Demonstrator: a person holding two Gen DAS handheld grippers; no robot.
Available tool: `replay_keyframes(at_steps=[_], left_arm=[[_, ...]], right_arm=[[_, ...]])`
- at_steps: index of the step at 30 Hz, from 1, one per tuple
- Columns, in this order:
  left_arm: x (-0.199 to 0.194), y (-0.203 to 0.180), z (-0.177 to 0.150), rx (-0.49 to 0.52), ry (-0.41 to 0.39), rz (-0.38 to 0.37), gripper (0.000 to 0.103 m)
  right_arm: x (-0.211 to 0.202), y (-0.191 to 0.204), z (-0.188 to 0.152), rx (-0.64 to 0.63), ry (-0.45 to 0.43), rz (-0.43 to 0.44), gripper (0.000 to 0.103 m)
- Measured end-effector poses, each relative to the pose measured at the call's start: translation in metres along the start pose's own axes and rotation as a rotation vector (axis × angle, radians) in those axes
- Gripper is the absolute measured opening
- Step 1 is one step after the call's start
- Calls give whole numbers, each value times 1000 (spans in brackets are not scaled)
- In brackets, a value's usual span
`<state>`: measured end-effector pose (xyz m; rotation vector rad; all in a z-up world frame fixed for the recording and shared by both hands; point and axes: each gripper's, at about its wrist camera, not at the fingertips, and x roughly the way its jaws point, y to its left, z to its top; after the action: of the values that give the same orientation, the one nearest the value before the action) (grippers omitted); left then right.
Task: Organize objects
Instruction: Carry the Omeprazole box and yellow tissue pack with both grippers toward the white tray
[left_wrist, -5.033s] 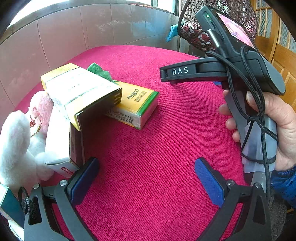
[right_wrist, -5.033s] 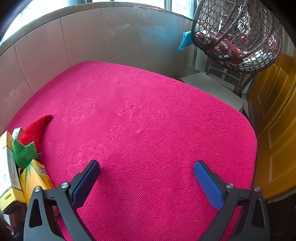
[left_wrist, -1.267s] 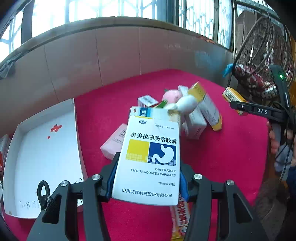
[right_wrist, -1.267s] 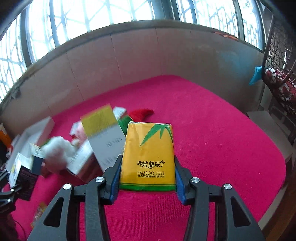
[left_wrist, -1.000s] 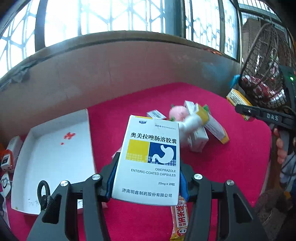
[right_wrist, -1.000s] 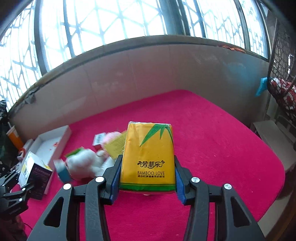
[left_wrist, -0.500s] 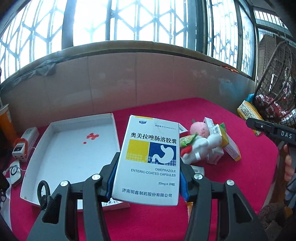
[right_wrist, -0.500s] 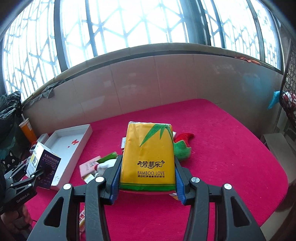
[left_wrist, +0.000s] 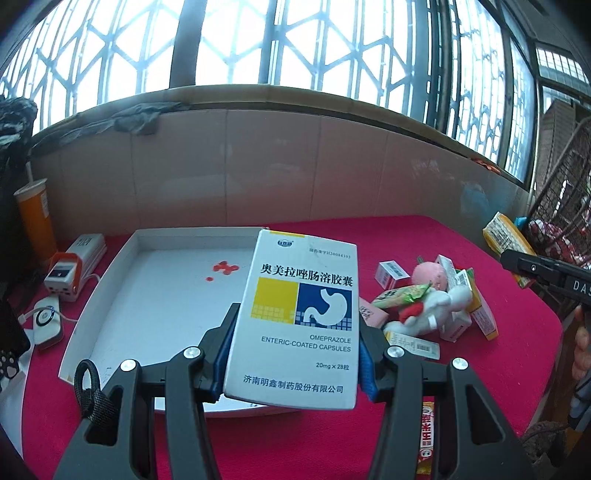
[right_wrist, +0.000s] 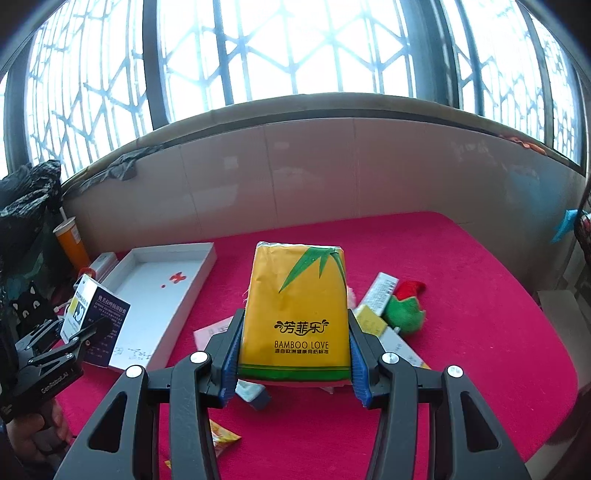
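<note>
Both your grippers are loaded, held above the red tabletop (left_wrist: 424, 236).
Your left gripper (left_wrist: 295, 354) fingers clamp a medicine box (left_wrist: 295, 314); your right gripper (right_wrist: 293, 363) fingers clamp a yellow tissue pack (right_wrist: 295, 306). Each blocks the clutter pile (left_wrist: 436, 306) behind. The white tray (left_wrist: 147, 295) holds only red specks.

medicine box (left_wrist: 295, 325): white, with a yellow square and a blue square bearing a white stomach shape, held in the left claw (left_wrist: 293, 354)
tissue pack (right_wrist: 295, 314): yellow with green leaf and green bottom band, held in the right claw (right_wrist: 293, 365)
claw pads (left_wrist: 365, 365): blue
tray (left_wrist: 122, 266): white, red marks inside, behind left claw
tablecloth (right_wrist: 461, 295): magenta red
cup (left_wrist: 35, 221): orange, far left
plush toy (right_wrist: 404, 306): green and red, right of tissue pack
</note>
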<state>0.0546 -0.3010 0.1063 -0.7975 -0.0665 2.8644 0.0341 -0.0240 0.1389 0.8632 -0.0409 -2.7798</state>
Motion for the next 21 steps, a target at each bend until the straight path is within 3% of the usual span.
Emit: replay_keyframes(at_steps=[21], left_arm=[[-15, 48, -6, -89, -29, 54, 53]], right_arm=[[21, 71, 7, -102, 22, 58, 53]])
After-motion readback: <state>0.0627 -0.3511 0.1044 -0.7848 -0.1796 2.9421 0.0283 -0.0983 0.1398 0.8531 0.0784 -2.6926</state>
